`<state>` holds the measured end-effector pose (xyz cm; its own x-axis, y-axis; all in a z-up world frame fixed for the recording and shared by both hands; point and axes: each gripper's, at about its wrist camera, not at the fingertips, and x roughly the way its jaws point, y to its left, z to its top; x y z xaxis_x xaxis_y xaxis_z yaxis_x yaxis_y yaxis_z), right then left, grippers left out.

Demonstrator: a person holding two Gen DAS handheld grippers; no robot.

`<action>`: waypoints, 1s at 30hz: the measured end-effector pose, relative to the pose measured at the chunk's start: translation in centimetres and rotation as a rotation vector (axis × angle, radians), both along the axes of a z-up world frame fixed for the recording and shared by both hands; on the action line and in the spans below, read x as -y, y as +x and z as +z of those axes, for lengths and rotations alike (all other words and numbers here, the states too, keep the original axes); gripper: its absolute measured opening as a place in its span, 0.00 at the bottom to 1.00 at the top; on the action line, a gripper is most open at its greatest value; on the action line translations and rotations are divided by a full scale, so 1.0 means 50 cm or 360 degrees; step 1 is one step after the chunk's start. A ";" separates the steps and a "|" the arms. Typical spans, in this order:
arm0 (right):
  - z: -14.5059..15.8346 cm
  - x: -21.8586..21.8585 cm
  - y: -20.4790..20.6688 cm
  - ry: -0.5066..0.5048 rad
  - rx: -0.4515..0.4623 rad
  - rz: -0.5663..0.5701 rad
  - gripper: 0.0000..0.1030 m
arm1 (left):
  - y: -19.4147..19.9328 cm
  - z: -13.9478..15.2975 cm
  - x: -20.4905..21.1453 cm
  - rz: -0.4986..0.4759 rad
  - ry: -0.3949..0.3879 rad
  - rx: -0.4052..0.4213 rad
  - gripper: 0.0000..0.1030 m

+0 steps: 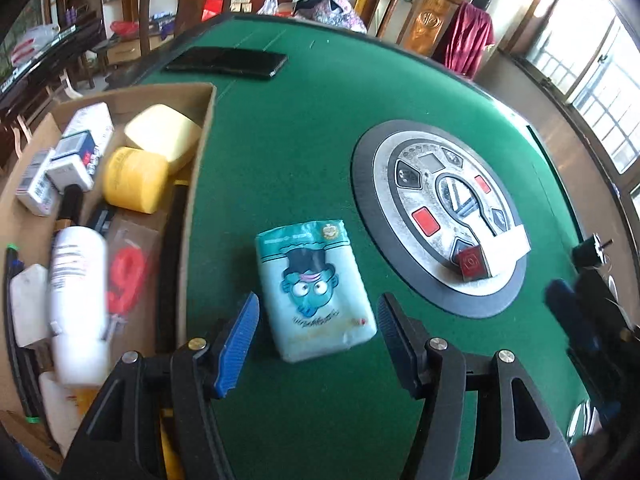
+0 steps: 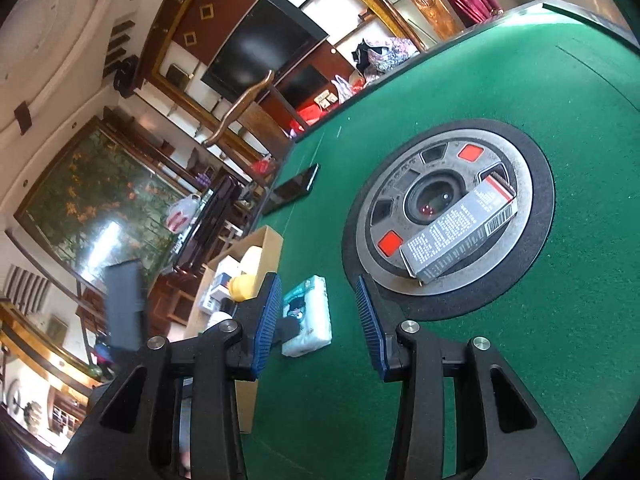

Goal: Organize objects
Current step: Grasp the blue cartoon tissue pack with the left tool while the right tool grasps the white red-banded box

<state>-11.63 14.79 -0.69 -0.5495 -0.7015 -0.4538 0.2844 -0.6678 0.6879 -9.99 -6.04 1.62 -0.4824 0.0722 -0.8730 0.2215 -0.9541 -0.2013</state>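
Tissue pack (image 1: pixel 316 288), pale blue with a cartoon face, lies flat on the green table (image 1: pixel 304 128), just right of the cardboard box (image 1: pixel 200 168). Left gripper (image 1: pixel 318 330): fingers (image 1: pixel 240 344) spread wide, pack between them, near end inside the gap; no contact seen. Right gripper (image 2: pixel 318 322): fingers wide apart, holding nothing; pack at 12 o'clock beyond, partly hidden by the left finger. Small carton (image 2: pixel 460 232) rests on the round centre panel (image 2: pixel 448 208) at 1 o'clock. Box contents blurred, cut off by the frame.
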 end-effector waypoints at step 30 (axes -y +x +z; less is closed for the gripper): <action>-0.033 0.032 -0.164 0.0728 0.0519 -0.0569 0.55 | 0.037 -0.025 -0.069 -0.0308 -0.0267 -0.0251 0.47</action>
